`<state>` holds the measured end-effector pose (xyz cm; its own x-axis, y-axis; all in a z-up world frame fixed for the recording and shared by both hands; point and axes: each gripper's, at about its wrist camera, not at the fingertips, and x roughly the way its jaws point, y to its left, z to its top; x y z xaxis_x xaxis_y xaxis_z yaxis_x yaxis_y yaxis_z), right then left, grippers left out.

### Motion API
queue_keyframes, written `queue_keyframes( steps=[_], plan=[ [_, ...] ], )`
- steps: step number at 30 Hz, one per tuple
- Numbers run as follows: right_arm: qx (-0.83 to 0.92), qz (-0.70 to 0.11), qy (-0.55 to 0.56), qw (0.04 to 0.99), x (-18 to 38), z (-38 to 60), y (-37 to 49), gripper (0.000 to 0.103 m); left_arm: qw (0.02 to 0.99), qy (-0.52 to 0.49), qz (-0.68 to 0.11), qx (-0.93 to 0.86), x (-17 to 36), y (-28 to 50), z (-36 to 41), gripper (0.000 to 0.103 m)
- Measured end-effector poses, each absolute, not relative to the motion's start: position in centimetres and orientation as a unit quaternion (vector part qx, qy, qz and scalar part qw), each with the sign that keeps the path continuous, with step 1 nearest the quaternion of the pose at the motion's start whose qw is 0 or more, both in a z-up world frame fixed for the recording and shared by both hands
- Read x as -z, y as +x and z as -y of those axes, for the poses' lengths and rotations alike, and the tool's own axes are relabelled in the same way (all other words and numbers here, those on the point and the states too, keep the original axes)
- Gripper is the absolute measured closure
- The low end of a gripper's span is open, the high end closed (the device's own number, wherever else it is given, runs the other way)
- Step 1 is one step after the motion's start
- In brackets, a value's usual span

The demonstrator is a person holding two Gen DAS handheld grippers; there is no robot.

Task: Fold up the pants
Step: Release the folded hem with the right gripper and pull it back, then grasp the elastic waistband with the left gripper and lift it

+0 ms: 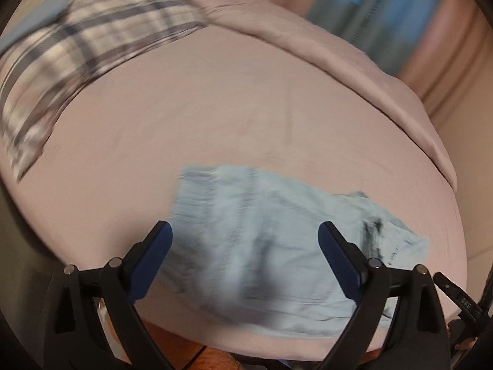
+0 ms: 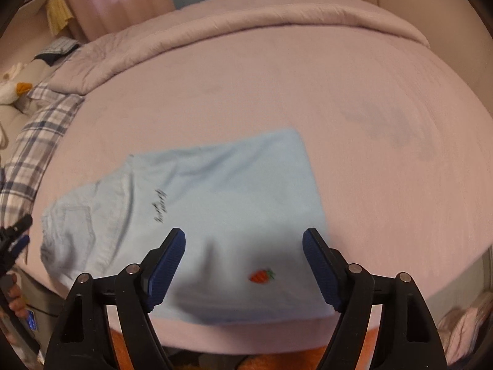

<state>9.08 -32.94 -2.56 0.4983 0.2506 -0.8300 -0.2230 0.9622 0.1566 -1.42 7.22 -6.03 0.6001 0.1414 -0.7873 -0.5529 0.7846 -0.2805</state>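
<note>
Light blue pants point(image 2: 215, 203) lie folded into a flat packet on the pink bed sheet, near the bed's front edge, with a small carrot patch point(image 2: 261, 276) and dark script on the cloth. My right gripper point(image 2: 243, 243) hovers above the packet's near part, jaws open, nothing between the pads. In the left wrist view the same pants point(image 1: 252, 246) appear blurred below my left gripper point(image 1: 245, 234), which is open and clear of the cloth. The left gripper's black tip point(image 2: 18, 231) shows at the left rim of the right wrist view.
A plaid cloth point(image 1: 77, 71) lies at the bed's left side and a folded pink duvet point(image 2: 246, 21) runs along the far side. A stuffed toy point(image 2: 12, 89) sits far left. Curtains hang behind the bed, and an orange rug point(image 2: 277, 357) lies below its front edge.
</note>
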Motion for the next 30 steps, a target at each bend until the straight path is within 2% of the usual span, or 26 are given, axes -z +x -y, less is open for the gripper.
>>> queue_keyframes(
  steps=[2, 16, 23, 27, 30],
  plan=[
    [-0.137, -0.476, 0.008, 0.869, 2.6, 32.5, 9.1, 0.016, 0.845, -0.27, -0.404, -0.221, 6.9, -2.6, -8.3, 0.007],
    [-0.126, -0.493, -0.001, 0.861, 3.1, 31.1, 10.2, 0.016, 0.818, -0.295, -0.442, -0.221, 11.8, -3.6, -8.8, 0.009],
    [-0.119, -0.506, 0.018, 0.854, 3.5, 32.0, 9.9, 0.016, 0.81, -0.351, -0.432, -0.186, 11.7, -4.9, -8.1, 0.031],
    [-0.124, -0.508, 0.033, 0.851, 3.5, 32.2, 9.8, 0.016, 0.799, -0.409, -0.412, -0.153, 12.0, -5.4, -8.5, 0.032],
    [-0.118, -0.509, 0.033, 0.852, 3.6, 32.2, 9.7, 0.016, 0.796, -0.434, -0.394, -0.149, 12.2, -5.8, -9.1, 0.037]
  ],
)
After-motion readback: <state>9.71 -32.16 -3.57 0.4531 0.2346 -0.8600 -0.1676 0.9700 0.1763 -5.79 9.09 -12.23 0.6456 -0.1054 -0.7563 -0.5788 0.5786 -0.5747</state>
